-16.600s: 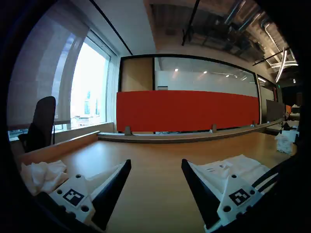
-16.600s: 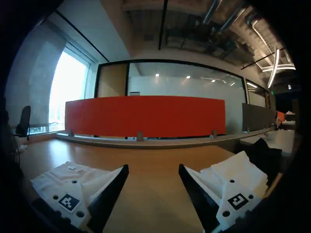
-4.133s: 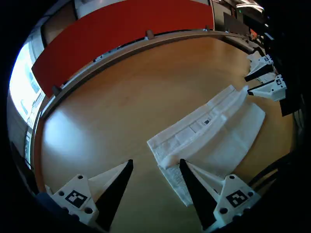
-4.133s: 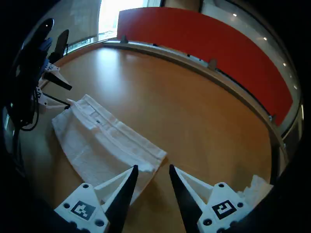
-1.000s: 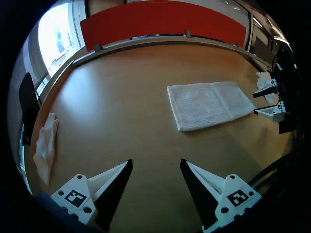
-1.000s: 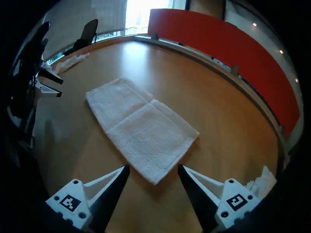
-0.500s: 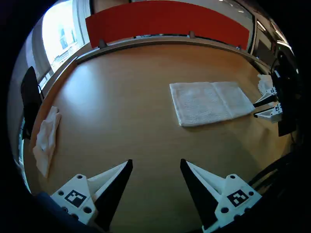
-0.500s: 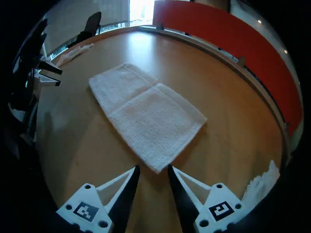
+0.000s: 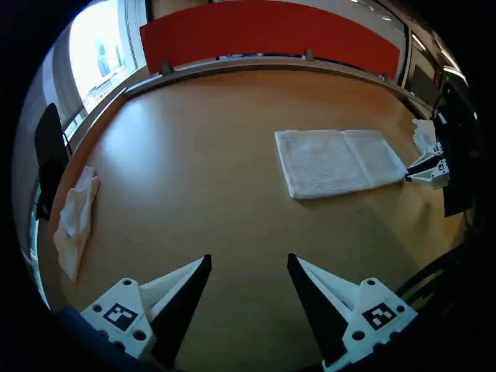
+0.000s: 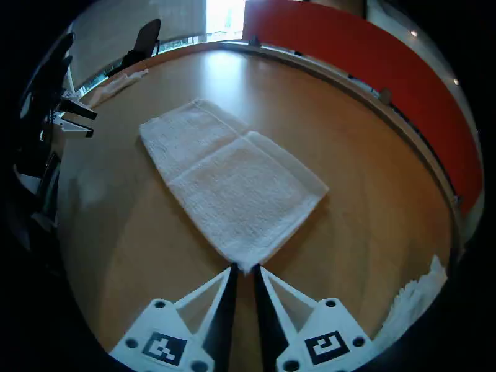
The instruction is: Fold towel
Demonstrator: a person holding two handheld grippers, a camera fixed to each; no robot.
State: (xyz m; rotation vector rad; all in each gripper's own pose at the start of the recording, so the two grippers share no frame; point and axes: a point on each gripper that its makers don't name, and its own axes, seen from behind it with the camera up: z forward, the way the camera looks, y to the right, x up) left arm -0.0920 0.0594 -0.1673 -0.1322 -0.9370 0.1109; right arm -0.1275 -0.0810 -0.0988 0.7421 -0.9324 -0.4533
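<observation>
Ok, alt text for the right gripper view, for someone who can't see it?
A folded white towel lies flat on a wooden table, its near corner at the tips of the right gripper, whose fingers are almost together. The left gripper hovers at the far left; a crumpled cloth sits lower right.

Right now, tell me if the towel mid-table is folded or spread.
Folded: the towel lies flat on the table, one layer's edge crossing its middle in both views.
</observation>
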